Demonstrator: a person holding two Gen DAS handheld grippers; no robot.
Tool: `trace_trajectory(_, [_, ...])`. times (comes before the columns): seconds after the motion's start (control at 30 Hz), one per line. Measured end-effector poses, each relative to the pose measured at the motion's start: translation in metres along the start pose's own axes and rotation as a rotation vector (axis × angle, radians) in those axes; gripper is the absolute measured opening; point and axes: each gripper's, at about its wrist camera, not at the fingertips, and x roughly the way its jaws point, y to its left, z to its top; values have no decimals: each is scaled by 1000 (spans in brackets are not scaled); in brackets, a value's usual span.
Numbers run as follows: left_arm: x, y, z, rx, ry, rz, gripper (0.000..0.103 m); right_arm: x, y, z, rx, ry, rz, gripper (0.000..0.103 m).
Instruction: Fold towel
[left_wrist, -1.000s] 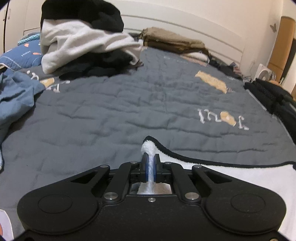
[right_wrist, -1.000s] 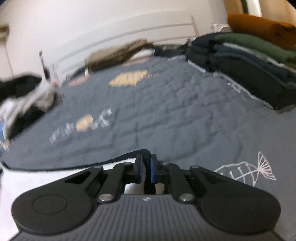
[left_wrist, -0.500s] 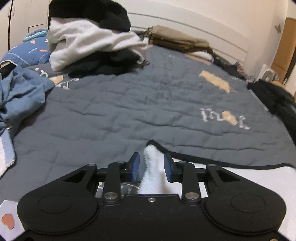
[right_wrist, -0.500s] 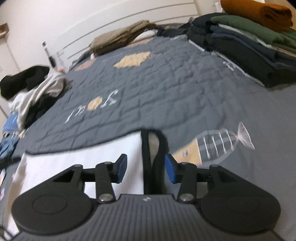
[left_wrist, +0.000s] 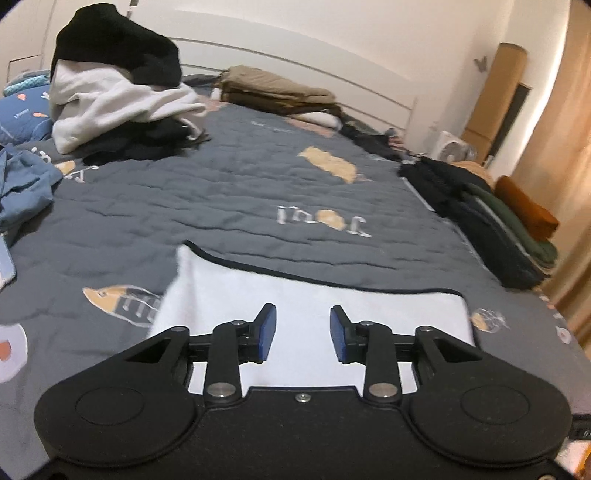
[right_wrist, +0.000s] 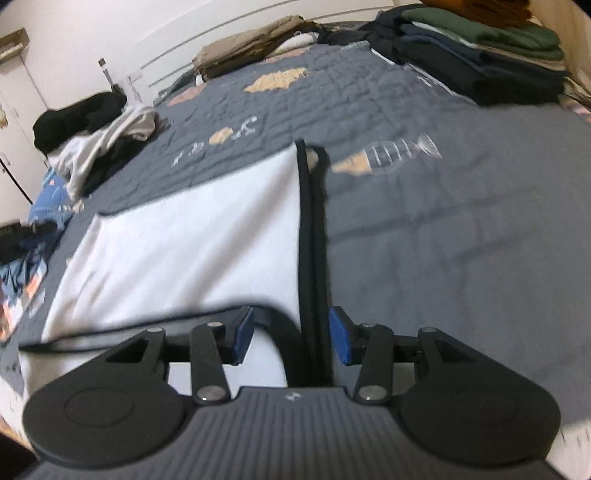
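A white towel (left_wrist: 306, 295) with a black border lies flat on the grey quilted bedspread (left_wrist: 221, 192). In the left wrist view my left gripper (left_wrist: 303, 332) hovers over the towel's near part, its jaws still opening, with nothing between the blue pads. The right wrist view shows the same towel (right_wrist: 192, 240) from its right side, black edge running up the frame. My right gripper (right_wrist: 291, 334) stands open above that edge, pads clear of the cloth.
A heap of black and white clothes (left_wrist: 118, 92) sits at the far left of the bed, blue garments (left_wrist: 22, 188) left of it. Folded brown clothes (left_wrist: 277, 92) lie by the headboard. Stacked folded dark clothes (left_wrist: 487, 218) line the right edge.
Both grippers let go of the towel's far corners, opened, and drew back and up. The towel now lies flat on the bedspread.
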Motion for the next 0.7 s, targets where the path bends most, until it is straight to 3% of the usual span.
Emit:
trace_trajectory(0.2, [-8, -25, -21, 45, 32, -55, 36, -24, -8, -38, 43, 45, -21, 48])
trace_trajectory(0.47, [-5, -32, -23, 63, 34, -57, 38, -7, -2, -66, 29, 182, -34, 48])
trace_trajectory(0.53, [-3, -31, -23, 56, 36, -49, 38, -7, -1, -72, 32, 189, -26, 42])
trace_trajectory(0.6, [-2, -30, -22, 54, 38, -42, 38, -8, 0, -76, 27, 197, -12, 9])
trace_trajectory(0.7, [-1, -31, -22, 56, 37, -39, 38, -11, 3, -78, 10, 244, -1, 6])
